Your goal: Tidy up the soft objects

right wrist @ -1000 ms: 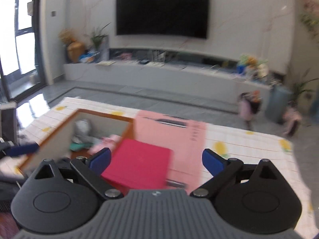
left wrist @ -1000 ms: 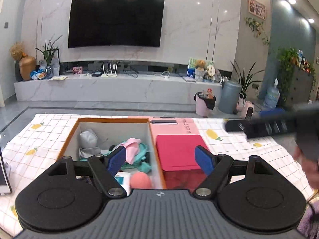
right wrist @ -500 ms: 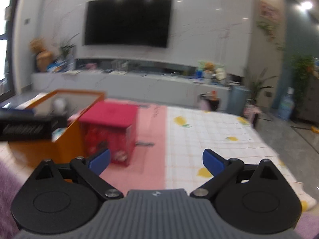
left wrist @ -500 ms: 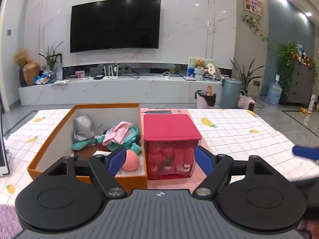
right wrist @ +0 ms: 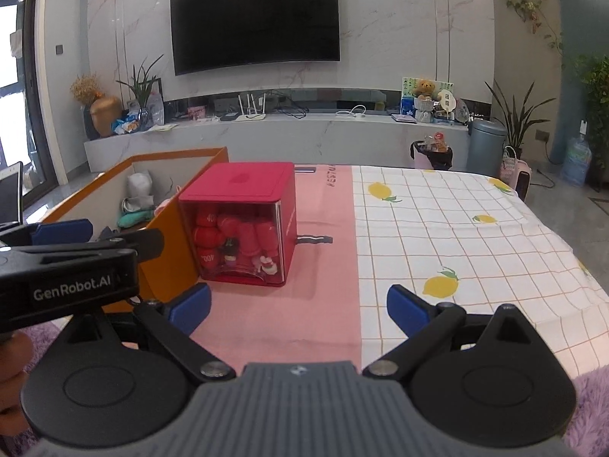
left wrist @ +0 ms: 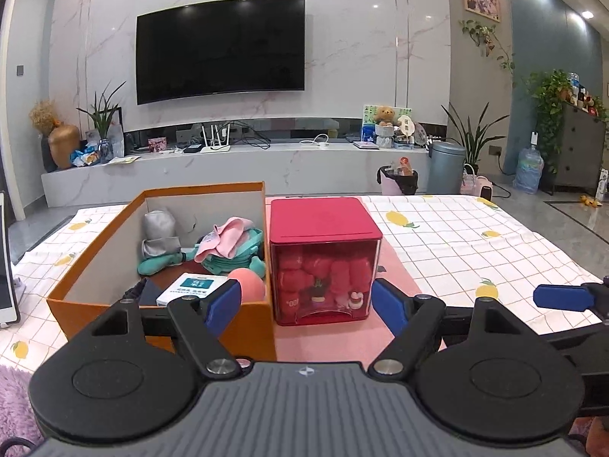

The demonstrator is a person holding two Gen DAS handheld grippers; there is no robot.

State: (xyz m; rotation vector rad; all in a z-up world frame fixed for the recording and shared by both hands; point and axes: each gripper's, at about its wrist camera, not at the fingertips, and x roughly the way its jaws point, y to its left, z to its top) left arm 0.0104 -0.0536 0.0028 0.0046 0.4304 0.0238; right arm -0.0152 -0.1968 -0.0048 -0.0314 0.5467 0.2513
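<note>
The soft things lie in two containers standing side by side on the bench (left wrist: 456, 236): a heap of cloth pieces (left wrist: 228, 243) and a pink ball (left wrist: 246, 288) in the open orange box (left wrist: 95, 266), and red plush pieces behind the clear front of the red box (left wrist: 323, 259), which touches or nearly touches the orange box's right wall and sits on the pink strip of the tablecloth (right wrist: 335, 266). Both boxes lie straight ahead of the left gripper (left wrist: 307, 301), whose fingers (left wrist: 222, 304) stand apart with nothing between them; the ball and a small white carton (left wrist: 190, 288) sit nearest, just beyond its left finger. The right gripper (right wrist: 298, 306), fingers likewise apart and empty, points at the bare pink strip, with the red box ahead and to its left, so the left hand seems better placed for either box. The cloth heap runs roughly across the orange box, from wall to wall. Compared with a second ago, both cameras have dropped lower and pulled back toward the near edge of the bench: the red box is seen from its front rather than its lid, and the right gripper has swung from over the boxes to the right side.
</note>
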